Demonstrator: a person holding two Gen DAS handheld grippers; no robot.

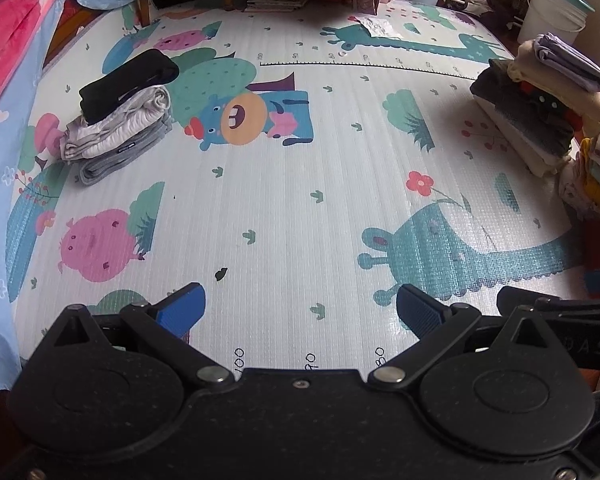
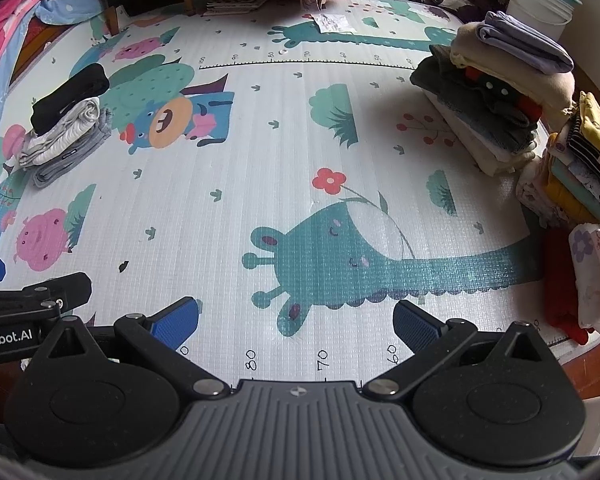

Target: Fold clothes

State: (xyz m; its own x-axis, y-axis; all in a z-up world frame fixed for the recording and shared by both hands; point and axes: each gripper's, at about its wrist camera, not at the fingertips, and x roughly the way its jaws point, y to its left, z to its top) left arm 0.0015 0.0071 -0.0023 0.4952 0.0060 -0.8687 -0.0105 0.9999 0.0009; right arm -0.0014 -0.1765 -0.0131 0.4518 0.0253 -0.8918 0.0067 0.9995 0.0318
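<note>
Play mat (image 1: 300, 200): cartoon-printed, spread on the floor; its middle is bare, no garment laid out yet.
Right-hand pile (image 2: 496, 92): at two o'clock in the right wrist view, a tall leaning stack of mixed clothes. Soft, limp and light, likely to slump; I would pinch the top lilac piece (image 2: 524, 44) by an edge or corner.
Left-hand stack (image 1: 120, 120): at ten o'clock in the left wrist view, neatly folded, a black garment on top; seemingly done.
Left hand-held gripper (image 1: 300, 312): jaws spread wide, grasping nothing.
Right hand-held gripper (image 2: 296, 320): likewise released, empty.
</note>
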